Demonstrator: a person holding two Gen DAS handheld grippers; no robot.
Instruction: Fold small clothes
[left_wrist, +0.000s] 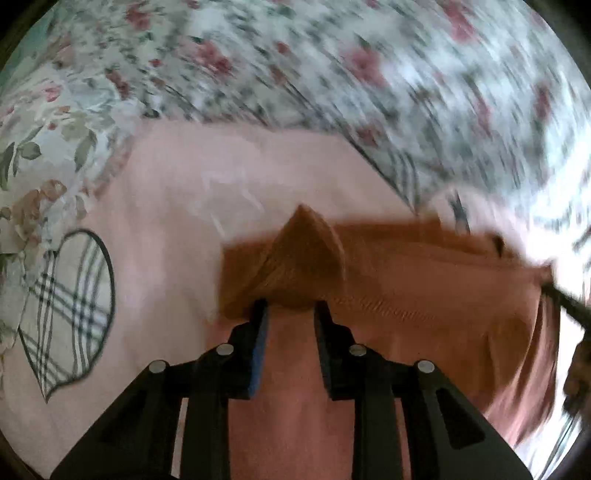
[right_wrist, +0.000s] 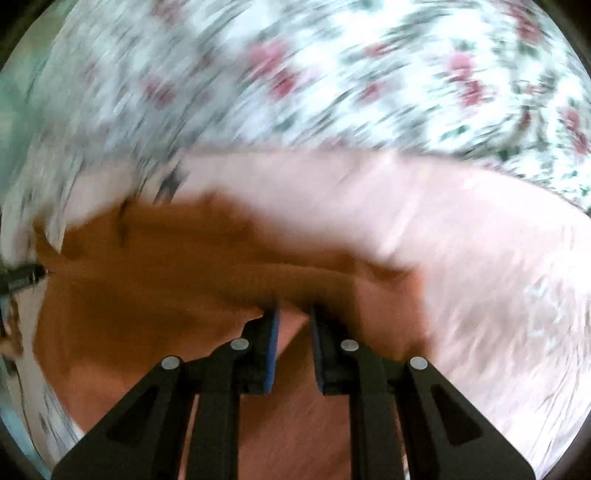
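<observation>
Folding a pink garment on the floral bedspread. Left hand-held gripper pinches a bunched fold; right hand-held gripper looks clamped on the same raised edge, though blur hides pad contact. Risk: thin bites slip as the edge carries over, skewing the fold.

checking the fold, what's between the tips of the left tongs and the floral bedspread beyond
In the left wrist view, past the left tongs comes a raised brown fabric corner, then pale pink cloth, then the floral bedspread.
</observation>
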